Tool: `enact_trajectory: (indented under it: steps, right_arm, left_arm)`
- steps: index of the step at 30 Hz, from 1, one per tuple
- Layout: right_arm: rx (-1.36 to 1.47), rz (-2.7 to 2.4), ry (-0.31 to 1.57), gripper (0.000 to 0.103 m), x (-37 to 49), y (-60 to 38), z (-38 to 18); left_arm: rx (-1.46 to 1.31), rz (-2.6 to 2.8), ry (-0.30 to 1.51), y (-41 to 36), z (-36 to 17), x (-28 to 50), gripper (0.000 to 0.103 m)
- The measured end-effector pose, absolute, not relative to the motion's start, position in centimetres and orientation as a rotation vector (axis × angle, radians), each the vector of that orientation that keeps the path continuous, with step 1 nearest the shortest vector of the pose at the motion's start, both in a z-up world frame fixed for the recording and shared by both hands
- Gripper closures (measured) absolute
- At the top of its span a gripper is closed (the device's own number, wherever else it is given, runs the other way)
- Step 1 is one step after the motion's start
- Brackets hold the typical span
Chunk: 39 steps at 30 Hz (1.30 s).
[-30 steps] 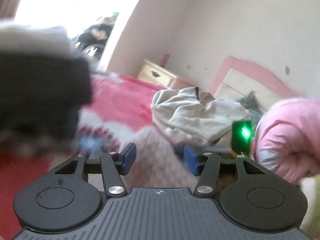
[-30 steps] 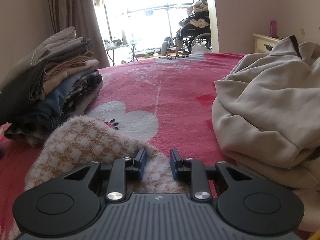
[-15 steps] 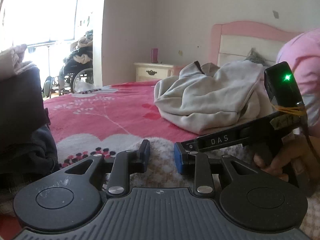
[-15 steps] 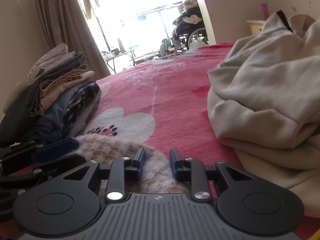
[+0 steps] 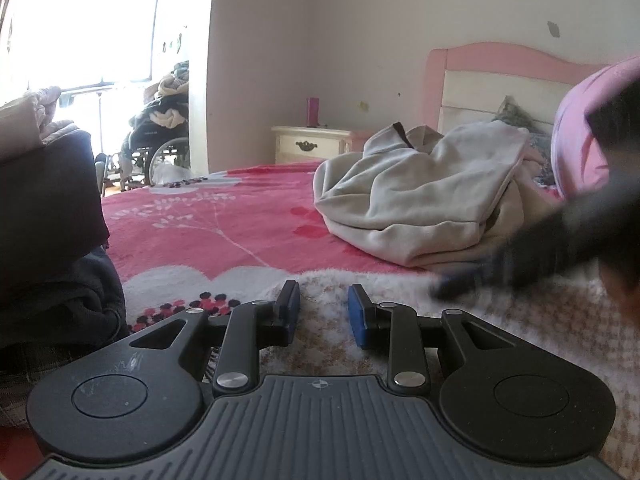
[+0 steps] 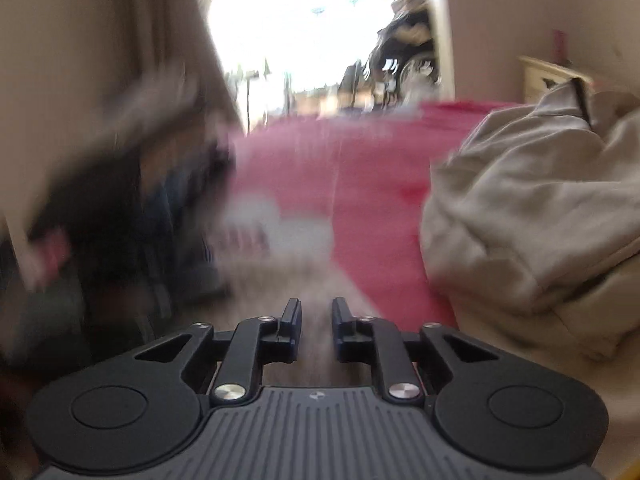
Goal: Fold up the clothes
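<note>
We're seeing the left gripper sitting low over the fuzzy tan-and-white checked garment, blue pads spread apart, gripping nothing. The garment is lying flat on the near part of the pink floral bedspread, nap soft and woolly. The right gripper is reading released too, narrow gap between the fingers, nothing visible between them; that view is motion-smeared. It's showing as a dark blurred bar at right in the left view. A crumpled beige hoodie is lumping far right. The folded stack, dark layered slabs, is standing at left.
</note>
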State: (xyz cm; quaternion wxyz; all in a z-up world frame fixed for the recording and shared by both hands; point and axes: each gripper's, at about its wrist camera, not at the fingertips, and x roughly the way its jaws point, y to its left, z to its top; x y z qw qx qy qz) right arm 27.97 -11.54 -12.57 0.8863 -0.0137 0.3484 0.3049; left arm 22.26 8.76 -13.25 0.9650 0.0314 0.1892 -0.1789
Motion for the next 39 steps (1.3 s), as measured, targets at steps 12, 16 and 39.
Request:
enact_trajectory:
  steps: [12,16,39]
  right_arm:
    - [-0.091,0.533,0.715,0.09,23.9,-14.8,-7.5]
    - [-0.072,0.527,0.714,0.09,19.7,-17.7,-3.5]
    - [-0.248,0.56,0.788,0.091,6.1,-18.8,-9.5]
  left_arm:
    - [0.15,-0.314,0.409,7.9,-9.2,20.7,0.059]
    - [0.101,-0.357,0.392,8.3,-6.4,16.7,0.058]
    - [0.265,-0.701,0.577,-3.0,-12.5,-3.8,0.056]
